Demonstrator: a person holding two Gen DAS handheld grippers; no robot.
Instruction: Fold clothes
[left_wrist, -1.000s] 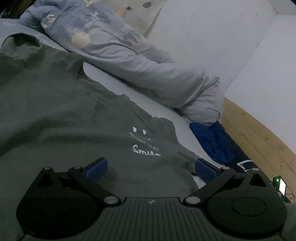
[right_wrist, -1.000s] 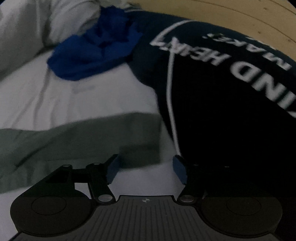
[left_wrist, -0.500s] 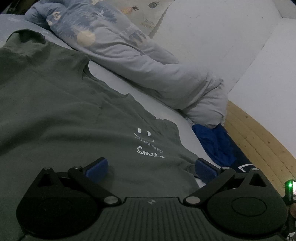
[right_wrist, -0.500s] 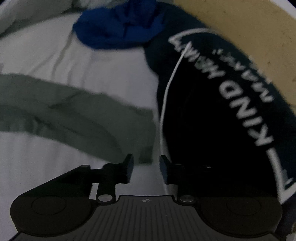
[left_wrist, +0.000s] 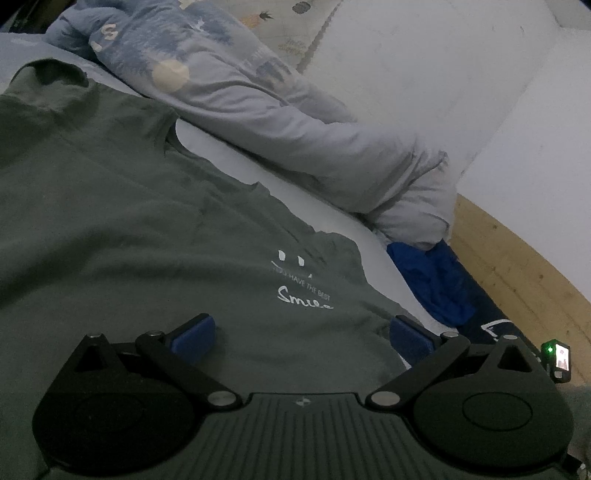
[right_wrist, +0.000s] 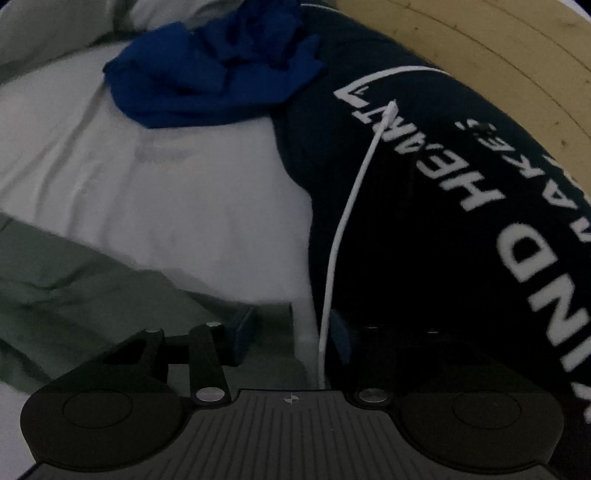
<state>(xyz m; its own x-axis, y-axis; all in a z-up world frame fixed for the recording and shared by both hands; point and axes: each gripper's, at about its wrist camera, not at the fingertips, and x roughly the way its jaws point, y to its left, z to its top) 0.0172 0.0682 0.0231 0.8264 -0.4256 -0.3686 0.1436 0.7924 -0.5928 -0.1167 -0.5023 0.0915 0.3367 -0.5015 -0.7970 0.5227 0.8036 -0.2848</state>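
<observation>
Green T-shirt (left_wrist: 147, 236) | left hand-held gripper (left_wrist: 301, 338) spread wide above it | right hand-held gripper (right_wrist: 291, 336) half-spread, just widened, sleeve edge between, unpinched

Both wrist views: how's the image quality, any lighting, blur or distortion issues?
Left wrist view: dim and bluish but sharp, the print on the green T-shirt is readable; fisheye bends the wooden board. Right wrist view: equally dark, slightly soft; the navy garment goes nearly black beside the right gripper.

Grey-green T-shirt (left_wrist: 140, 236) lies spread flat on bed.
</observation>
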